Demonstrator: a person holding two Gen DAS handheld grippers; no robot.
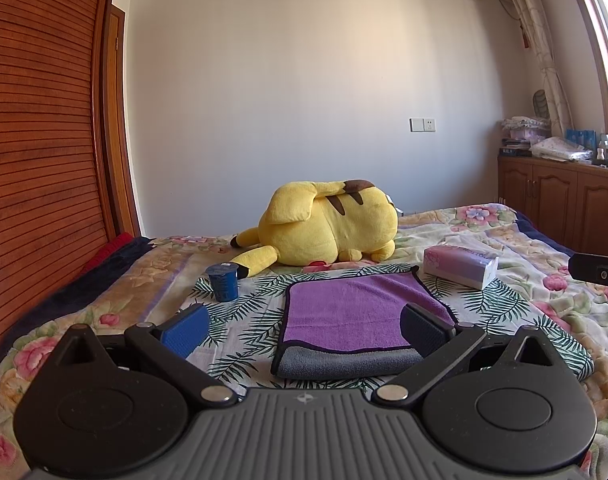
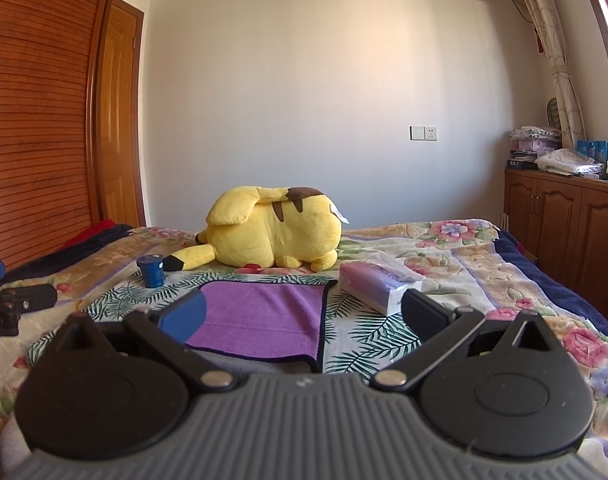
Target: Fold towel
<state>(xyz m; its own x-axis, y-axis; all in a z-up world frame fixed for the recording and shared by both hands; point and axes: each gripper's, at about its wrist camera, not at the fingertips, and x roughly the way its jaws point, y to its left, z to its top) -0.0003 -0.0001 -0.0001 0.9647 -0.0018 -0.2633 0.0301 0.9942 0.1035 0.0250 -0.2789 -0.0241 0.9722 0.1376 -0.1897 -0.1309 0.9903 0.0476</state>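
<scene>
A purple towel (image 1: 351,312) with a dark hem lies folded on the leaf-print cloth (image 1: 248,312) on the bed, its grey underside showing along the near edge. My left gripper (image 1: 304,328) hovers just in front of it, open wide, nothing between its fingers. Seen from the right wrist, the same towel (image 2: 264,316) lies ahead and slightly left. My right gripper (image 2: 304,316) is also open and empty, its blue left pad (image 2: 184,316) over the towel's near left part. The other gripper's tip shows at the right edge (image 1: 595,272) of the left view.
A yellow plush toy (image 1: 327,224) lies behind the towel. A small blue cup (image 1: 223,282) stands at the left, a tissue pack (image 1: 459,266) at the right. A wooden wardrobe (image 1: 40,160) rises on the left; low cabinets (image 1: 563,208) line the right wall.
</scene>
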